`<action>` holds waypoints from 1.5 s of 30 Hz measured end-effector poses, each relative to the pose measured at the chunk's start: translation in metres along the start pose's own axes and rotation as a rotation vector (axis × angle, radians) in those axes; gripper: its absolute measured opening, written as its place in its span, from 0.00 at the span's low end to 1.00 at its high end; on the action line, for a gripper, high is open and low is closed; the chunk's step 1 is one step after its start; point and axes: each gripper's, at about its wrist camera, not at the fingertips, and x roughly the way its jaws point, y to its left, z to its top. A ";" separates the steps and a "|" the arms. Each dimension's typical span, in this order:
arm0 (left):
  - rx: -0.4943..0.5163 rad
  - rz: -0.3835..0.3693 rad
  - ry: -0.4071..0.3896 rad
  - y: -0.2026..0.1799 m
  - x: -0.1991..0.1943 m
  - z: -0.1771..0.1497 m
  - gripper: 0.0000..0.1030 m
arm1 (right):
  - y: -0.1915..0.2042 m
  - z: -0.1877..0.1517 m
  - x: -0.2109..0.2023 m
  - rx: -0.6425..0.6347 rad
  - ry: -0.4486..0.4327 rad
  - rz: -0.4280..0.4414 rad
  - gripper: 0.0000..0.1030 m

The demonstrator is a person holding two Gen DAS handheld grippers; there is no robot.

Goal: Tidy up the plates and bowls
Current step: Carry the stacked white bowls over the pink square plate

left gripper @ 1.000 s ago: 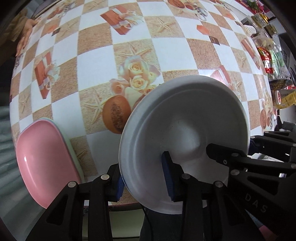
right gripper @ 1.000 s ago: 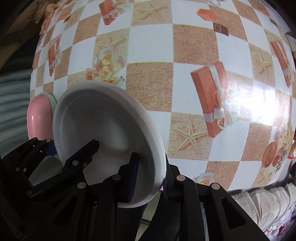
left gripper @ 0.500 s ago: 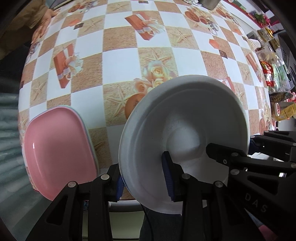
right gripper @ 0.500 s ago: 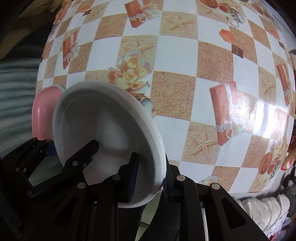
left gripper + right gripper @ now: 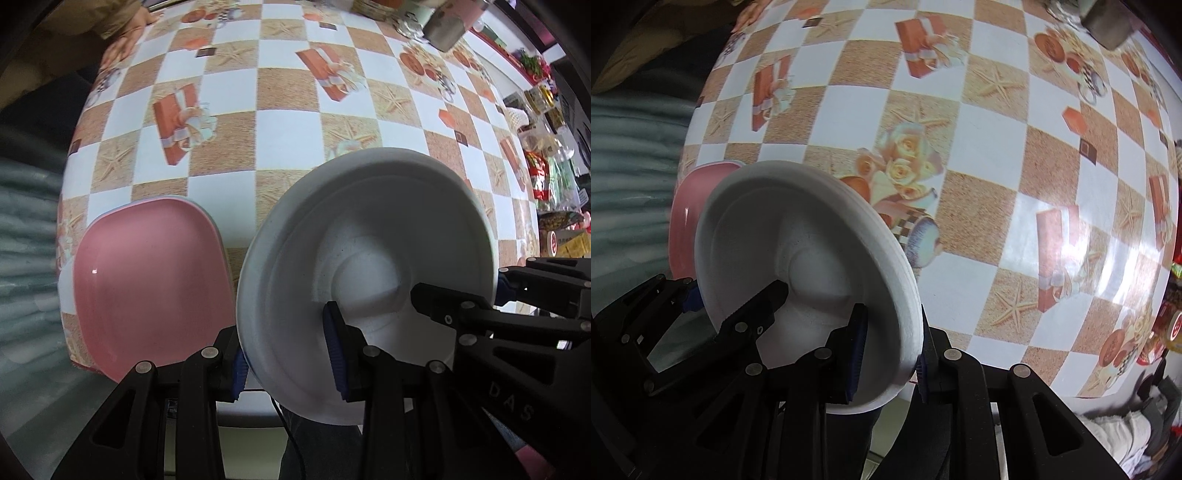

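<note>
**Both grippers clamp one white bowl above the table edge**

The left gripper (image 5: 288,354) is closed on the near left rim of the white bowl (image 5: 369,266), one blue-padded finger inside the wall and one outside. The right gripper (image 5: 890,350) pinches the opposite rim the same way — one pad inside, one outside. Each gripper also shows in the other's view, reaching in from the far side of the bowl. Both sets of fingers point forward and down toward the table, and the bowl hangs between them, tilted so its hollow faces the cameras.

The bowl is deep with a wide stepped rim, and nothing lies in it. It is held off the checked tablecloth (image 5: 288,96), over the table's near edge.

Just to its left sits a pink plate (image 5: 147,280) with rounded corners, resting on the cloth at the near left corner — a pale rim of another plate shows beneath it. The pink plate holds nothing. In the right wrist view it peeks out behind the bowl's left side.

Far across the table stands a metal cup (image 5: 447,26), and packaged goods (image 5: 546,173) crowd the right side.
</note>
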 end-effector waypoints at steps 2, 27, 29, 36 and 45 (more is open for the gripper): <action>-0.013 -0.001 -0.007 0.007 -0.004 -0.004 0.38 | 0.004 0.001 -0.002 -0.014 -0.003 -0.004 0.24; -0.135 -0.016 -0.053 0.049 -0.009 -0.002 0.38 | 0.065 0.024 -0.001 -0.140 -0.014 -0.059 0.24; -0.145 -0.015 -0.055 0.053 -0.010 -0.002 0.38 | 0.069 0.026 -0.001 -0.149 -0.014 -0.060 0.24; -0.183 -0.014 -0.058 0.067 -0.012 -0.005 0.38 | 0.085 0.031 0.002 -0.186 -0.008 -0.066 0.24; -0.229 -0.013 -0.059 0.082 -0.013 -0.010 0.38 | 0.107 0.038 0.008 -0.231 0.004 -0.072 0.24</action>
